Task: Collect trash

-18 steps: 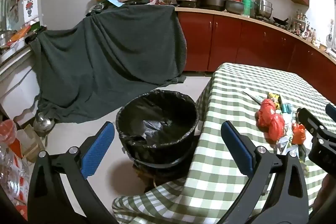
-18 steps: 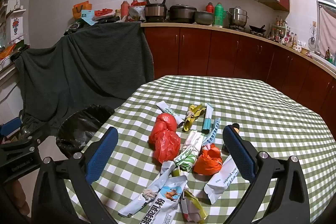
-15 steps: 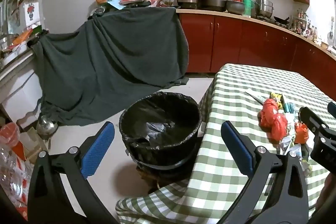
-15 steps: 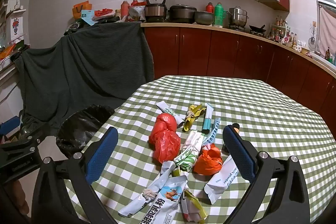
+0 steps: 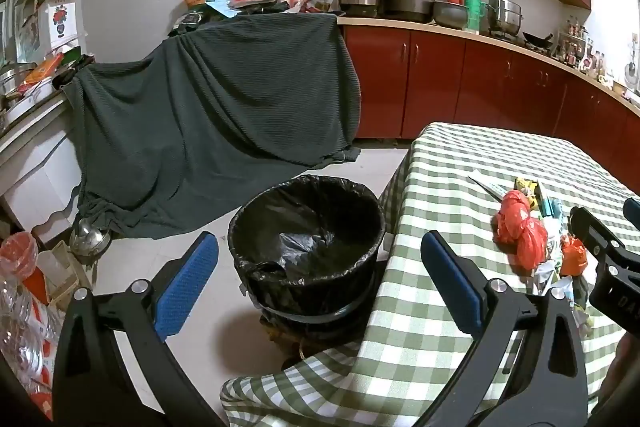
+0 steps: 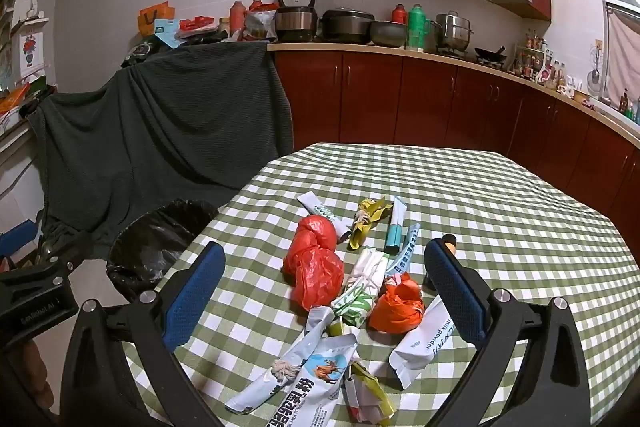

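bin beside table edge, floor open

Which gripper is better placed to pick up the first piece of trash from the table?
Right. The right gripper is open and faces the trash pile, with the red plastic bag between its fingers' line. The left gripper, also open, faces the bin instead.

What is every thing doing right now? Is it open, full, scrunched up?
left gripper: open, holding nothing
right gripper: open, holding nothing
trash bin: on the floor beside the table, lined with a black bag, nearly empty
red plastic bag: crumpled, on the table
orange bag: scrunched, on the table
milk powder sachet: lying flat
table: covered by checked cloth
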Tool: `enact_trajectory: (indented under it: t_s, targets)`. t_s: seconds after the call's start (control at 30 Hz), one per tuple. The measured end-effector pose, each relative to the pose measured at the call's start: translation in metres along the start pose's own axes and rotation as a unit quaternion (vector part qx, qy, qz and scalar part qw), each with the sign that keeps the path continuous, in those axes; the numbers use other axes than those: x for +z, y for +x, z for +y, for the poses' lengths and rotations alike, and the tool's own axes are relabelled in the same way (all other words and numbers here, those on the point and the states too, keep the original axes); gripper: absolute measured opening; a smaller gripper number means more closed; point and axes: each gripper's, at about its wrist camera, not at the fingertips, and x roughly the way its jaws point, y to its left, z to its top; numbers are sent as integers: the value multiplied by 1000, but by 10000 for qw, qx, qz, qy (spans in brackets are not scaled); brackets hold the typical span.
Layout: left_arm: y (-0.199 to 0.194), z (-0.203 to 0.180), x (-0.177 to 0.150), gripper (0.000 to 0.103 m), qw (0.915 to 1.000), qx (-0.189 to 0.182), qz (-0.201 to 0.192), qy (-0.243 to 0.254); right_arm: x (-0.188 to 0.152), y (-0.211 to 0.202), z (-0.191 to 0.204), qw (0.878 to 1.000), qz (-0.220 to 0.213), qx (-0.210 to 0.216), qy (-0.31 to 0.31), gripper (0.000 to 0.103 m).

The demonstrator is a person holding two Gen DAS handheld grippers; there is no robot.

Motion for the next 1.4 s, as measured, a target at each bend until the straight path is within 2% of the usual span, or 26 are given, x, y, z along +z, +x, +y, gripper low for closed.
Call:
enact_trajectory:
  t_s: [1.4]
  targets:
    - [6, 10, 0, 99, 9999, -32, 89, -57, 0, 0, 2, 10000, 16, -9, 3, 97]
